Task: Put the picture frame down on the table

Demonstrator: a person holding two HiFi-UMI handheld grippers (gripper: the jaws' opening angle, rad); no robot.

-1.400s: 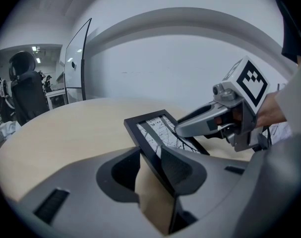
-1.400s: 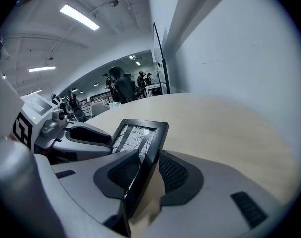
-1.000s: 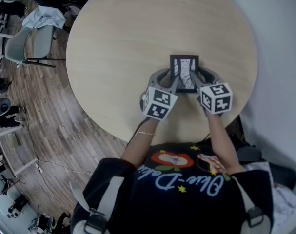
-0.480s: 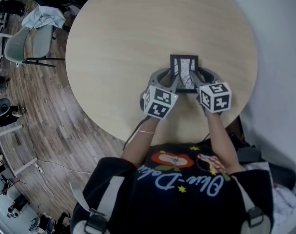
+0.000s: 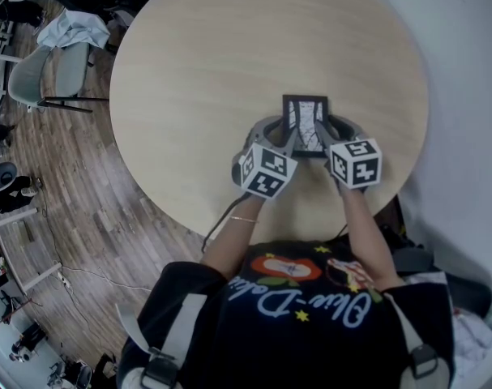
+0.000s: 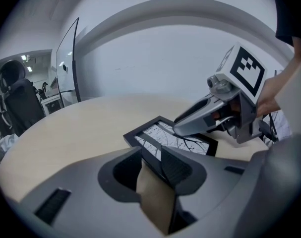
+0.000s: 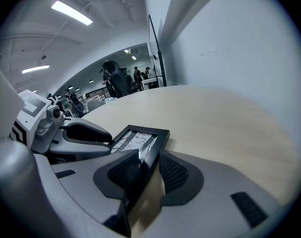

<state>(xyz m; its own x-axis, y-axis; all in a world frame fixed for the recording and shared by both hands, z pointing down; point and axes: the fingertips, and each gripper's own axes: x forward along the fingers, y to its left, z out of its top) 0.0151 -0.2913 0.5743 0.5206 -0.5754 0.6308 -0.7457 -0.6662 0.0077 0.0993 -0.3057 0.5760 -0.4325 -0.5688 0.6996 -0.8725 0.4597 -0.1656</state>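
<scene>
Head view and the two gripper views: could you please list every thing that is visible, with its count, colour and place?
picture frame: one, black, towards the table's near edge, between both grippers
table: one, light wood, round, centre of the head view
chairs: two as it seems, grey, upper left, beside the table
cloth: one, pale, draped on a chair
floor: brown wood, left of the table
shirt: one, black with print, bottom, on the person
left gripper: one, grey, jaws shut on the frame's left edge
right gripper: one, grey, jaws shut on the frame's right edge
</scene>
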